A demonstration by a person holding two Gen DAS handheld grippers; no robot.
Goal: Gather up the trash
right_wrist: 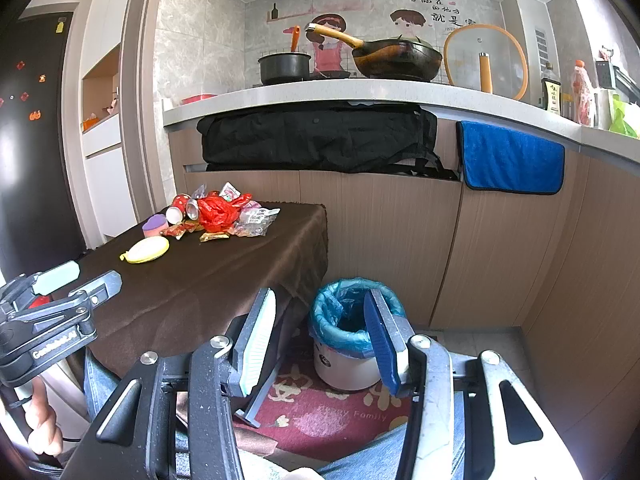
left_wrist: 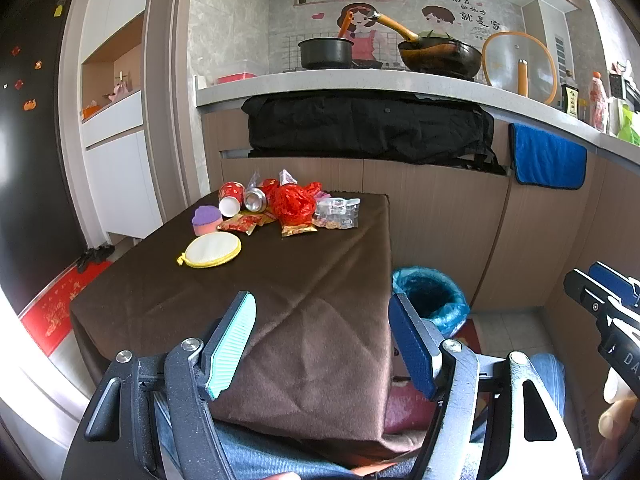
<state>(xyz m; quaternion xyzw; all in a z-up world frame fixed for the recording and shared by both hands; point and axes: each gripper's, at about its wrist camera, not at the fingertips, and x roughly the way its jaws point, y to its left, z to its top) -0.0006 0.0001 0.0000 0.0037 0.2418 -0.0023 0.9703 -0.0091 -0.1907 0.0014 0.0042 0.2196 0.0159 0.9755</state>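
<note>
At the bottom of the left wrist view I see my left gripper (left_wrist: pixel 322 344) with its teal and blue fingers spread wide and holding nothing, poised above the near edge of the brown-clothed table (left_wrist: pixel 248 304). My right gripper (right_wrist: pixel 320 344) is likewise spread and empty, low in the right wrist view, framing the floor to the right of the table. Just beyond its blue finger stands the white trash bin (right_wrist: pixel 348 364) with a blue liner, on a red patterned mat (right_wrist: pixel 320 416) beside the table's right edge. Farther up the cloth, left of centre in the left view, lies a round yellow-rimmed scrubbing pad (left_wrist: pixel 212 250), and just behind it a purple-and-pink sponge (left_wrist: pixel 206 220). The trash sits in a heap at the table's far end: a tipped red paper cup (left_wrist: pixel 231 198), a crushed soda can (left_wrist: pixel 256 199), a crumpled red plastic bag (left_wrist: pixel 296 202), red-and-gold snack wrappers (left_wrist: pixel 242 225) and a clear plastic package (left_wrist: pixel 338 212), all touching or overlapping. Behind the table a black bag (left_wrist: pixel 368 128) sits under the counter, with a blue towel (left_wrist: pixel 548 160) hanging to its right. On the counter in the upper frame are a black pot (left_wrist: pixel 325 53) and a wok (left_wrist: pixel 440 56).
</note>
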